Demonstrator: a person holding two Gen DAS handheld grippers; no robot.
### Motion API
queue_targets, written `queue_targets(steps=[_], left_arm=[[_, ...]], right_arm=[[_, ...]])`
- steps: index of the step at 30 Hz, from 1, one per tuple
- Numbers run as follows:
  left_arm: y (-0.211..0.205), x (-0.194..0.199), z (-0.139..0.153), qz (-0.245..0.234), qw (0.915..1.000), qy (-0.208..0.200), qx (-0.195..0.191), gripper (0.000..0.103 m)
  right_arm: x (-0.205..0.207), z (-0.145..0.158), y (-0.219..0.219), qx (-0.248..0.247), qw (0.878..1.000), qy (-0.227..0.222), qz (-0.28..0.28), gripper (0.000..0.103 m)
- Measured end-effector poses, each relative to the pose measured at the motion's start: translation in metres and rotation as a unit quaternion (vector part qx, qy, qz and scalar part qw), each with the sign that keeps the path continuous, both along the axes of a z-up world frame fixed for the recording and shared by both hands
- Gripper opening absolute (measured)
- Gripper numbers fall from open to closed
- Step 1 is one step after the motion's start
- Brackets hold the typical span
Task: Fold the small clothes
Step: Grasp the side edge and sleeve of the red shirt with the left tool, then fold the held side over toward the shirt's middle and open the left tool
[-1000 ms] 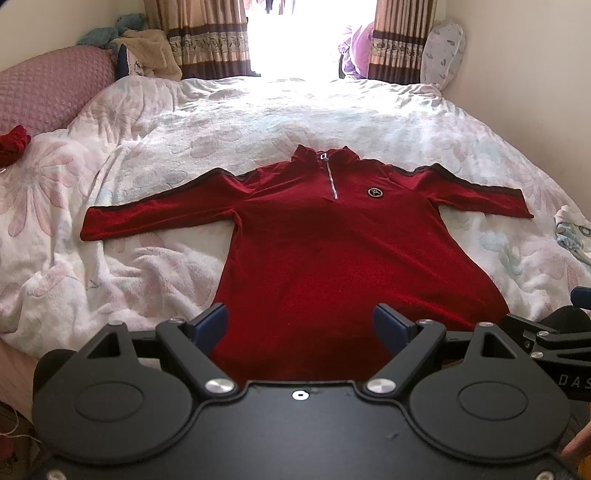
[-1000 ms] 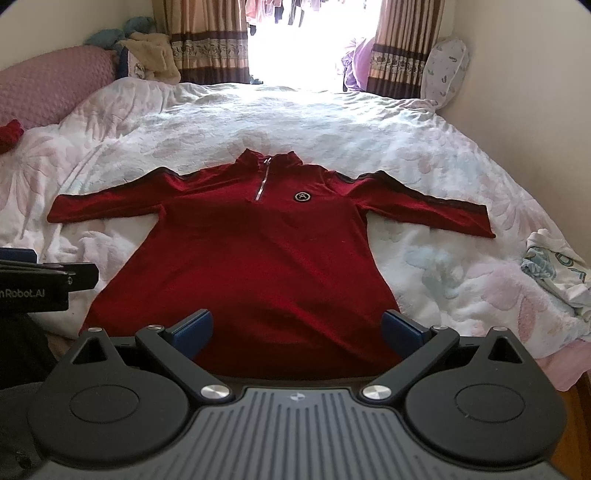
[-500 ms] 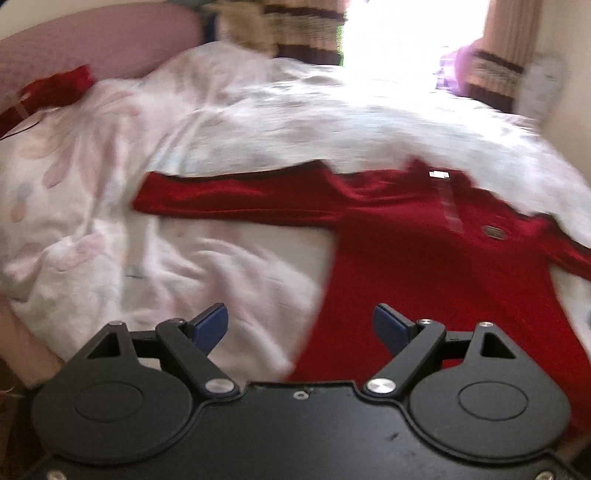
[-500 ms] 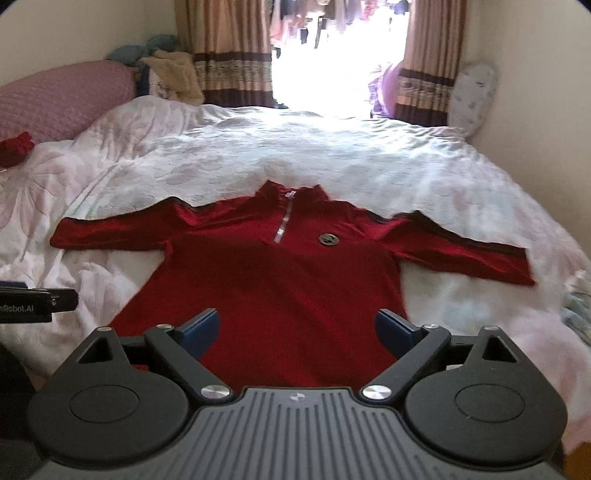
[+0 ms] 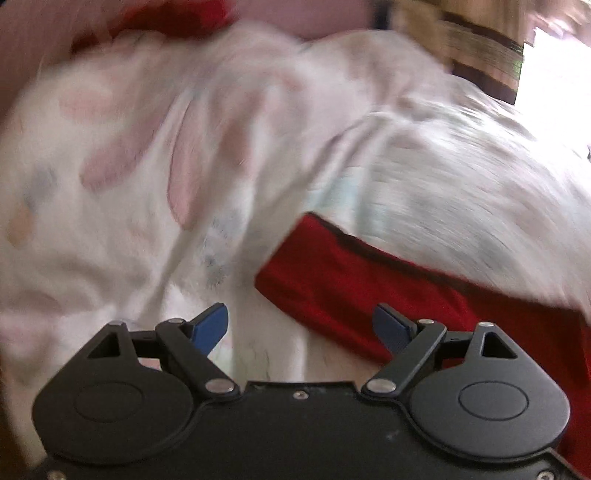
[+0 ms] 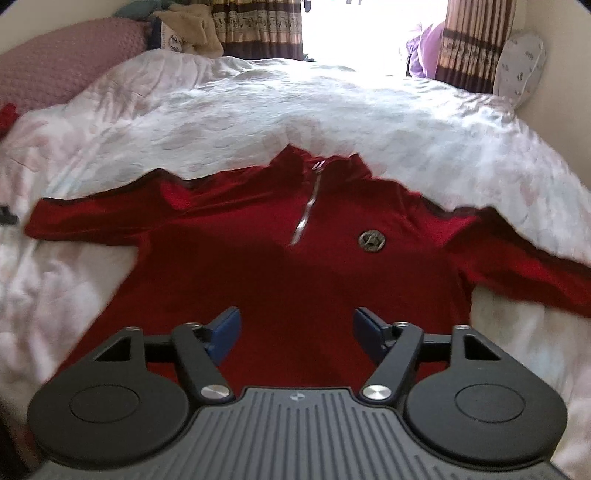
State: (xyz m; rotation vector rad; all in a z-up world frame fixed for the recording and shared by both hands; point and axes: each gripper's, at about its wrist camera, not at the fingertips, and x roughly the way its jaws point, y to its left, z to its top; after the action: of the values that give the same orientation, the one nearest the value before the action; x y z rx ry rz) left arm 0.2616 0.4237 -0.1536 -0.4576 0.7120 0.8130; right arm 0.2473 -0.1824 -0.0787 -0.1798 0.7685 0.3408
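Note:
A red long-sleeved zip-neck top (image 6: 295, 266) lies flat, front up, on the bed, both sleeves spread out. In the right wrist view my right gripper (image 6: 295, 334) hovers over the top's lower body; its jaws are closing, with nothing pressed between the blue pads. The left wrist view is blurred by motion: the cuff end of the top's left sleeve (image 5: 332, 280) lies just ahead of my left gripper (image 5: 301, 328), which is open and empty, its right pad above the sleeve.
A white floral quilt (image 6: 258, 110) covers the bed. A pink pillow (image 6: 62, 59) and piled fabric sit at the far left, a patterned cushion (image 6: 521, 66) at the far right, striped curtains (image 6: 258, 29) behind. Another red garment (image 5: 177, 18) lies near the pillow.
My left gripper swung left and down, from over the top's body to the left sleeve's cuff. My right gripper moved in closer over the body and its jaws narrowed.

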Motion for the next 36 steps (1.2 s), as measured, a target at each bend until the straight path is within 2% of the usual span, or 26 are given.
queue_targets(steps=[2, 4, 6, 8, 11, 12, 15, 16, 17, 19, 20, 24, 27, 30, 31, 36], left_arm=[[0.019, -0.002, -0.020, 0.028, 0.9992, -0.028, 0.003, 0.087], [0.036, 0.012, -0.028, 0.031, 0.9990, -0.010, -0.029, 0.087], [0.038, 0.022, -0.029, 0.013, 0.9998, -0.018, -0.004, 0.088], [0.044, 0.035, -0.035, 0.019, 0.9998, -0.003, 0.006, 0.088], [0.056, 0.049, -0.052, 0.006, 0.9986, 0.028, -0.045, 0.088], [0.057, 0.049, -0.056, 0.014, 0.9981, 0.033, -0.050, 0.087], [0.053, 0.047, -0.060, 0.017, 0.9985, 0.048, -0.021, 0.081], [0.052, 0.050, -0.060, 0.009, 0.9985, 0.053, -0.013, 0.062], [0.050, 0.049, -0.059, 0.001, 0.9986, 0.051, -0.011, 0.028], [0.049, 0.047, -0.052, 0.002, 0.9993, 0.031, -0.019, 0.013], [0.046, 0.044, -0.048, 0.007, 0.9996, 0.027, -0.006, 0.010], [0.031, 0.038, -0.027, -0.003, 0.9992, 0.012, 0.038, 0.008], [0.011, 0.035, -0.012, -0.006, 0.9976, 0.018, 0.067, 0.005], [-0.029, 0.050, 0.012, -0.052, 0.9873, 0.032, 0.147, 0.005], [-0.040, 0.053, 0.019, -0.063, 0.9851, 0.029, 0.157, 0.005], [-0.094, 0.080, 0.060, -0.125, 0.9838, -0.016, 0.127, 0.005]], right_arm=[[0.015, -0.007, 0.001, -0.023, 1.000, -0.002, 0.006, 0.085], [0.029, -0.012, 0.000, -0.034, 0.999, -0.006, 0.003, 0.085], [0.041, -0.017, -0.003, -0.025, 1.000, -0.001, 0.005, 0.085], [0.053, -0.022, -0.005, -0.017, 1.000, 0.009, 0.014, 0.084], [0.061, -0.028, -0.008, -0.015, 1.000, 0.001, 0.007, 0.084], [0.061, -0.030, -0.009, -0.017, 1.000, 0.002, 0.007, 0.084], [0.064, -0.035, -0.013, -0.023, 1.000, 0.012, 0.008, 0.084], [0.065, -0.035, -0.014, -0.023, 1.000, 0.013, 0.007, 0.084], [0.066, -0.036, -0.014, -0.022, 1.000, 0.014, 0.008, 0.084], [0.066, -0.035, -0.014, -0.021, 1.000, 0.012, 0.010, 0.084], [0.065, -0.035, -0.014, -0.021, 1.000, 0.011, 0.012, 0.084], [0.064, -0.034, -0.013, -0.025, 0.999, 0.011, 0.017, 0.084], [0.063, -0.033, -0.012, -0.033, 0.999, 0.007, 0.020, 0.084], [0.068, -0.032, -0.013, -0.047, 0.999, 0.000, 0.009, 0.084], [0.071, -0.032, -0.015, -0.051, 0.999, 0.000, 0.002, 0.084], [0.096, -0.033, -0.038, -0.066, 0.996, 0.009, -0.057, 0.084]])
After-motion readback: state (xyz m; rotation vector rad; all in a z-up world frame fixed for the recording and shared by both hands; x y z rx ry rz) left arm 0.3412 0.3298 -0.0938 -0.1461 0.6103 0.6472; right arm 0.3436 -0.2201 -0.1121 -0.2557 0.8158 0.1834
